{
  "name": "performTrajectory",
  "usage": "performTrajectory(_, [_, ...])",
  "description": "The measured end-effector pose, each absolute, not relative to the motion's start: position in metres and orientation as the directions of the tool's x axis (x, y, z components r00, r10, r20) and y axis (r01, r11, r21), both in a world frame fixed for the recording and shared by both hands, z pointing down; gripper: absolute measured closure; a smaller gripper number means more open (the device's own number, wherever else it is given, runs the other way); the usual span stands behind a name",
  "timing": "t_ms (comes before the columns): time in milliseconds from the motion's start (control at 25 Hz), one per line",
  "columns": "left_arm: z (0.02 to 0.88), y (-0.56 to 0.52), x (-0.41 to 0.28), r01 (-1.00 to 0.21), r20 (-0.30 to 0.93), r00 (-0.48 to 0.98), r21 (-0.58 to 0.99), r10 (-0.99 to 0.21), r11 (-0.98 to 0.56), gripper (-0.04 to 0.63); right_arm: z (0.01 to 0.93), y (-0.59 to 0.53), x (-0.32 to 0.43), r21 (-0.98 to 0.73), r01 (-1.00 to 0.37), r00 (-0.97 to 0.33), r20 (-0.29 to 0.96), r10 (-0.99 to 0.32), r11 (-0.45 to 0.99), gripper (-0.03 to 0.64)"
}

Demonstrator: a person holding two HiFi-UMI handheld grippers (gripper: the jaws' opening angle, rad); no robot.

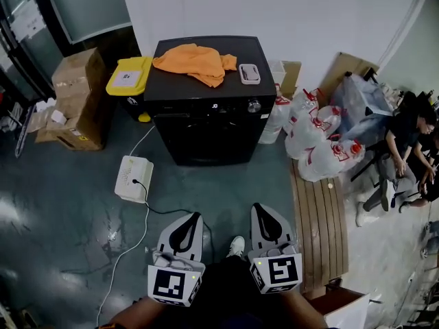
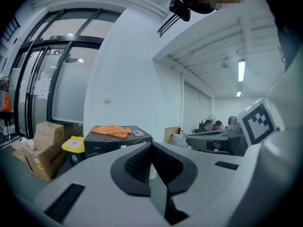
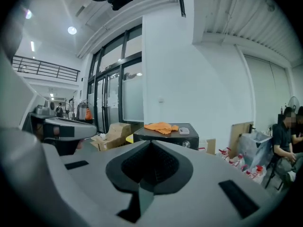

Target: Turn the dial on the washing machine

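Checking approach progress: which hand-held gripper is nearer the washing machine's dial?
Right. The right hand-held gripper is almost straight before the dial; the left hand-held gripper is offset leftward.

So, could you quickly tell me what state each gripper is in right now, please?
Left gripper: closed, holding nothing.
Right gripper: closed, holding nothing.

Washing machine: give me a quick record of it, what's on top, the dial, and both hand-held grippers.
machine: black washing machine, ahead of both grippers
on top: crumpled orange cloth, small pale rectangular box
dial: round silver dial, right end of front panel, untouched
left hand-held gripper: shut, empty, short of machine
right hand-held gripper: shut, empty, short of machine
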State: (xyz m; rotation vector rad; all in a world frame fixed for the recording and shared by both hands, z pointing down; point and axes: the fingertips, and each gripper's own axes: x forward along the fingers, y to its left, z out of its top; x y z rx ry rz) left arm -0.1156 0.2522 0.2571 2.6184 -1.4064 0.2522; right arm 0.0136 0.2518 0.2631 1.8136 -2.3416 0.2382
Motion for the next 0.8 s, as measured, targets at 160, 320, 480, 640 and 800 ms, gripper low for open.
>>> performTrajectory(160, [0.257,0.237,-0.076,-0.861,0.231,0.504,0.063,-0.832,-0.505,0.586,0.264,0.232,0.053,-0.014,-0.955,-0.290,0.231,-0.929,0.295,0.607])
performTrajectory(320, [0.258,0.227,-0.055,-0.873,0.249,0.481,0.049,-0.841,-0.485,0.586,0.267,0.215,0.080,-0.008,-0.953,-0.295,0.241,-0.924,0.302,0.607])
performTrajectory(480, [0.260,0.210,-0.045,-0.882,0.258,0.464,0.045,-0.847,-0.469,0.586,0.273,0.199,0.091,-0.001,-0.949,-0.305,0.253,-0.918,0.315,0.607])
performTrajectory(640, [0.268,0.189,-0.037,-0.878,0.251,0.473,0.049,-0.845,-0.477,0.586,0.284,0.177,0.096,0.013,-0.950,-0.298,0.267,-0.916,0.313,0.607])
performTrajectory(800, [0.276,0.150,-0.029,-0.868,0.244,0.493,0.064,-0.835,-0.493,0.586,0.293,0.144,0.096,0.037,-0.952,-0.281,0.285,-0.916,0.304,0.607])
